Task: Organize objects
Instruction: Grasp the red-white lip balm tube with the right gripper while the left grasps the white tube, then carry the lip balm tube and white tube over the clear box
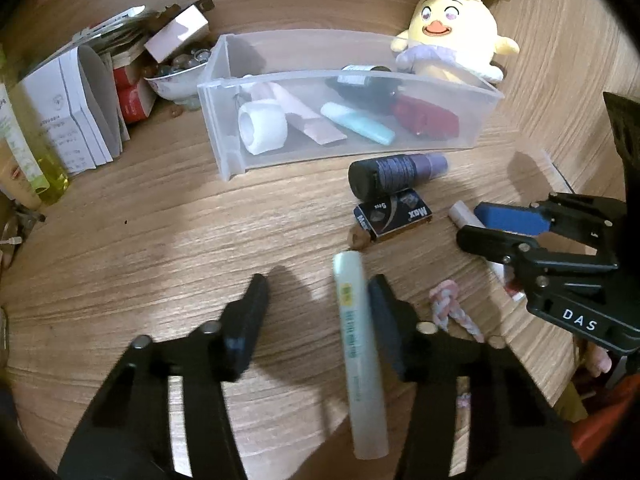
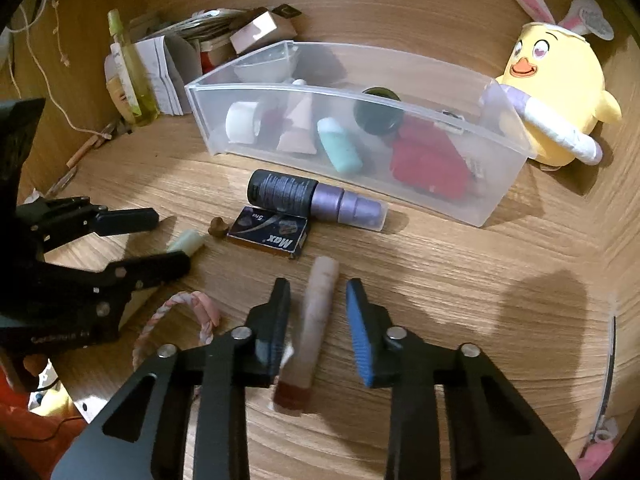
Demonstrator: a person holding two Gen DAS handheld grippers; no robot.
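A wood-grain counter (image 1: 160, 240) carries a translucent plastic bin (image 1: 420, 148) part-filled with toiletries. In front of it, a pale green cylindrical tube (image 1: 360, 352) is seen lying lengthwise between the fingers of the left gripper (image 1: 318, 300), touching only one pad. A pinkish tube with a dark red cap (image 2: 316, 320) is likewise aligned within the right gripper (image 2: 318, 292). Both grippers are shown apart, neither visibly clamped. The bin lies straight ahead of both.

Both grippers (image 1: 318, 308) (image 2: 318, 312) tilted down, fingers apart.
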